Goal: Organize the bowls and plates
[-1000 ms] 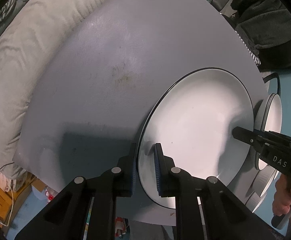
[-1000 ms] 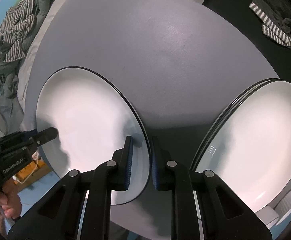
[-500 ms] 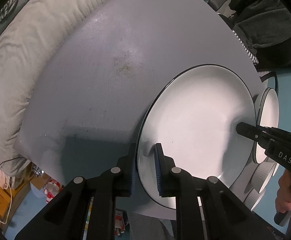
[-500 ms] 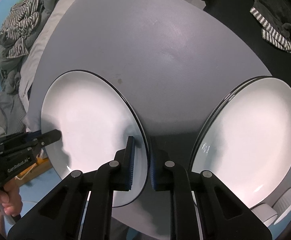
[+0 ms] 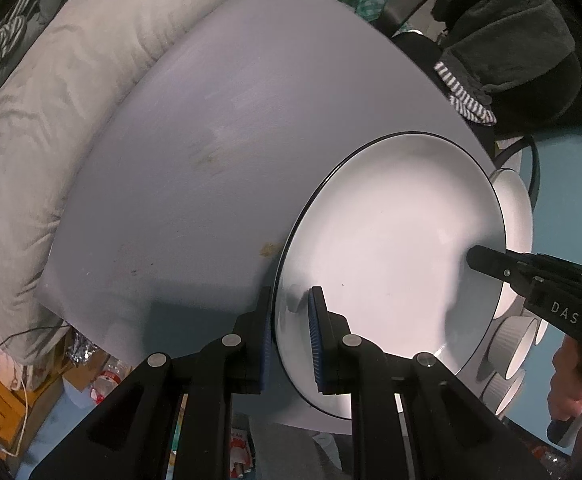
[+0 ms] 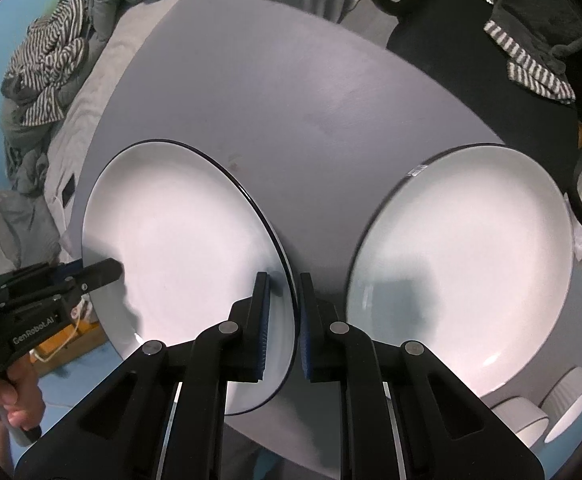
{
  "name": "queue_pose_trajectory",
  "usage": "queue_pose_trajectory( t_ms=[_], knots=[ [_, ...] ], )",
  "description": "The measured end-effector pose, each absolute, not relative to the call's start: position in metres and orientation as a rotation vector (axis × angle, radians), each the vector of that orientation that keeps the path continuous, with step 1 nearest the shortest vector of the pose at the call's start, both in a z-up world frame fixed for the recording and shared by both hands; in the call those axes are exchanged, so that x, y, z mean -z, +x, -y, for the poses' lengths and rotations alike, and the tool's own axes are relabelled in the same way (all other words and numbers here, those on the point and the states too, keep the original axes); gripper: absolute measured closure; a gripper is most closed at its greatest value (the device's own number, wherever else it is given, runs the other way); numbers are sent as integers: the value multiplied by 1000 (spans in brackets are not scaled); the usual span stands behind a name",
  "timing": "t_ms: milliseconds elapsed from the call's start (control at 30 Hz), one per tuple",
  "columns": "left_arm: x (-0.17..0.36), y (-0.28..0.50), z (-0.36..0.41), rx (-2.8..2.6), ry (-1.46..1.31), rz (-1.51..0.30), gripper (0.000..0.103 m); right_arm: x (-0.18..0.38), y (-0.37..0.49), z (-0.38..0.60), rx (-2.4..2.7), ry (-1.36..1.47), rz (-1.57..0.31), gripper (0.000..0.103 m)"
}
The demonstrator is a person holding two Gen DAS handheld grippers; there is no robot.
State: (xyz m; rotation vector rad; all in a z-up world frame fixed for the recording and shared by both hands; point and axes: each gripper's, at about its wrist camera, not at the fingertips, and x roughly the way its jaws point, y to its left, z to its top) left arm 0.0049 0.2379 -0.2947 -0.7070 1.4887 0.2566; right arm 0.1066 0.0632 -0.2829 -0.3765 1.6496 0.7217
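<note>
A white plate with a black rim (image 5: 395, 256) is held above the grey table (image 5: 219, 152) by both grippers. My left gripper (image 5: 291, 336) is shut on its near rim in the left wrist view. My right gripper (image 6: 283, 320) is shut on the opposite rim of the same plate (image 6: 179, 240). Each gripper shows in the other's view, the right gripper (image 5: 491, 260) at the plate's far edge and the left gripper (image 6: 103, 272) at its left edge. A stack of white plates (image 6: 463, 264) lies on the table to the right. White ribbed bowls (image 6: 547, 412) stand at the table's near right corner.
A grey quilted blanket (image 5: 51, 100) lies along the table's left side. Striped clothes (image 6: 51, 64) lie on it. Dark clothing on a chair (image 5: 511, 40) is beyond the table's far right. Clutter lies on the floor below the table's left corner (image 5: 91, 376).
The held plate has risen and shifted toward the plate stack on the right. Both grippers keep their hold on its rim.
</note>
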Motion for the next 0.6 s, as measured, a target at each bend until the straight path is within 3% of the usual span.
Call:
queue_pose_trajectory(
  t_ms=[600],
  knots=[
    [276, 54, -189, -171, -594, -1490, 87, 260, 140, 7, -651, -280, -1622, 90]
  ],
)
